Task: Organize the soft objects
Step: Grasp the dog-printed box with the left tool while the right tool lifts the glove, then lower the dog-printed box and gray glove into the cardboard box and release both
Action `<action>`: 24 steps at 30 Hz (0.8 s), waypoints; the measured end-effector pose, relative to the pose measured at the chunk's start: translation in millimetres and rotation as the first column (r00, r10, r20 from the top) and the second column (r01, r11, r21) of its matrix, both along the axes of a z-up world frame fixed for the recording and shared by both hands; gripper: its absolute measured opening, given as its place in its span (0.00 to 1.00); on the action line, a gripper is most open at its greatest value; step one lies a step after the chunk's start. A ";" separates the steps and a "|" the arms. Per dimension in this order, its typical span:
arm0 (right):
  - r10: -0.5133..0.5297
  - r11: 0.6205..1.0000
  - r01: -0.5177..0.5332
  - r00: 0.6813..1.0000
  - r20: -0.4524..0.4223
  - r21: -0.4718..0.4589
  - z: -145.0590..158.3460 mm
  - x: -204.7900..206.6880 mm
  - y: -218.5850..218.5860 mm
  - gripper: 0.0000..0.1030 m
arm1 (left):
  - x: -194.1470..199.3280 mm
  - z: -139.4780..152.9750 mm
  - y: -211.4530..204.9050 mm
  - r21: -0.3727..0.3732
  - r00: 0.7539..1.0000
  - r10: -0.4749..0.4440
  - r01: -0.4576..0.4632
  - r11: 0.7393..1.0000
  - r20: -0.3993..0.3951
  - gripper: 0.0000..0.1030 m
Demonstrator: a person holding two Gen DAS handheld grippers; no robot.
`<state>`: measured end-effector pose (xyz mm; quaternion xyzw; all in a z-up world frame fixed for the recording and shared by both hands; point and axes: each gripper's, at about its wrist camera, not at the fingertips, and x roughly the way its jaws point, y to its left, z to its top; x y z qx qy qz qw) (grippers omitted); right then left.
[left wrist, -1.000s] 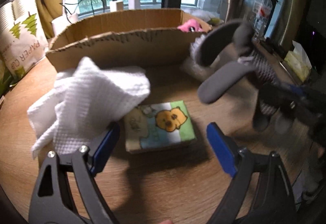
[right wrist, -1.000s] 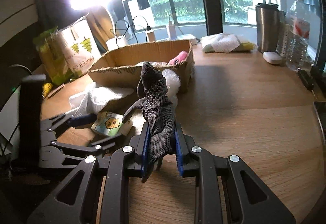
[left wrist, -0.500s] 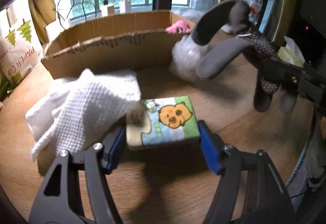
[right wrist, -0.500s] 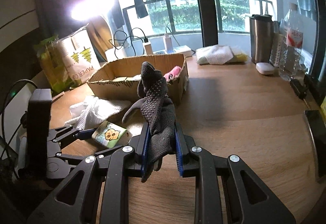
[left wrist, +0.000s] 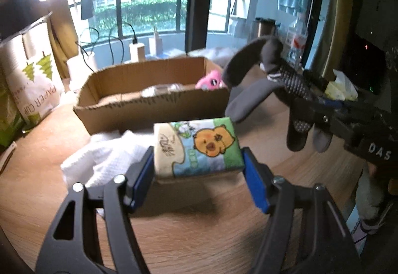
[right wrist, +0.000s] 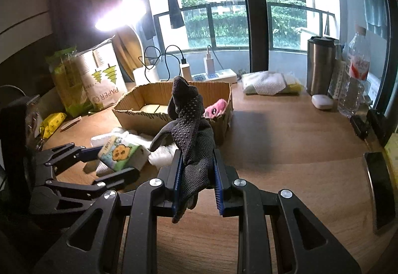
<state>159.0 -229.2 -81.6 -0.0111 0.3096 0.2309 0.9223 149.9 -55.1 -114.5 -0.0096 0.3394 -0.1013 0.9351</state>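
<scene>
My left gripper (left wrist: 199,174) is shut on a tissue pack (left wrist: 196,147) printed with an orange cartoon animal and holds it above the table; the pack also shows in the right wrist view (right wrist: 122,153). My right gripper (right wrist: 197,184) is shut on a dark grey knitted glove (right wrist: 191,129), held up to the right of the pack; the glove also shows in the left wrist view (left wrist: 263,80). An open cardboard box (left wrist: 149,104) stands behind, with a pink plush (left wrist: 210,80) in its right end. A white cloth (left wrist: 104,159) lies on the table under the left gripper.
A paper-cup bag (left wrist: 32,80) stands left of the box. A steel tumbler (right wrist: 321,65), a water bottle (right wrist: 353,80), a small white case (right wrist: 322,101) and a folded white cloth (right wrist: 271,83) sit at the back right. Chargers and cables (right wrist: 184,70) lie behind the box.
My left gripper closed on the tissue pack and lifted it off the table, away from the white cloth. My right gripper rose slightly, still holding the glove.
</scene>
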 end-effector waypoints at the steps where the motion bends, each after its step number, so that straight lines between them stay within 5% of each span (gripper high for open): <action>1: 0.001 1.000 -0.001 1.000 0.004 -0.001 1.9 0.1 0.6 0.23 | -0.7 2.3 2.4 -0.001 1.000 0.004 -0.004 1.000 0.008 0.66; 24: 0.035 0.999 -0.034 0.997 0.074 -0.024 38.2 21.7 15.7 0.23 | 4.6 62.3 43.3 -0.040 0.978 0.110 -0.104 0.994 0.177 0.66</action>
